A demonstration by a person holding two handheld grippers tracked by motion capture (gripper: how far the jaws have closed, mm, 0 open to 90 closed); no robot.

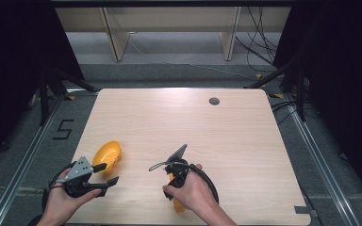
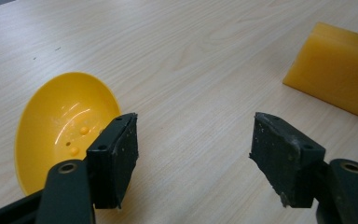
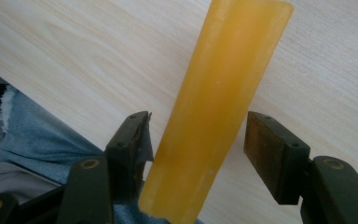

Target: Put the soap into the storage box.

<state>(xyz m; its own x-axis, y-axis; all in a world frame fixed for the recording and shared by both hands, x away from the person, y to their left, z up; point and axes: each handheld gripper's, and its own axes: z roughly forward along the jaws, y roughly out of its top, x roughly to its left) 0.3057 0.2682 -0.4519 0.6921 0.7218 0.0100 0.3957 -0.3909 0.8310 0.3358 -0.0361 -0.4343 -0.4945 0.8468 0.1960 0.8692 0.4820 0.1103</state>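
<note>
A yellow egg-shaped half shell [image 1: 107, 155] lies open side up on the wooden table [image 1: 179, 122] at the front left. My left gripper [image 1: 106, 173] stands open just in front of it, apart from it. In the left gripper view the shell [image 2: 60, 126] is beside the left jaw and my left gripper [image 2: 193, 154] holds nothing. A long yellow block [image 1: 178, 205] lies near the front edge under the right hand. My right gripper [image 3: 196, 154] is open around that block [image 3: 219, 102], with a gap at the right jaw. The same block [image 2: 340, 70] appears at the upper right of the left gripper view.
A round cable hole [image 1: 214, 101] sits at the table's far right. The table's front edge and the person's blue trousers [image 3: 37, 135] are close behind the right gripper. A black "5" [image 1: 63, 129] marks the floor at the left.
</note>
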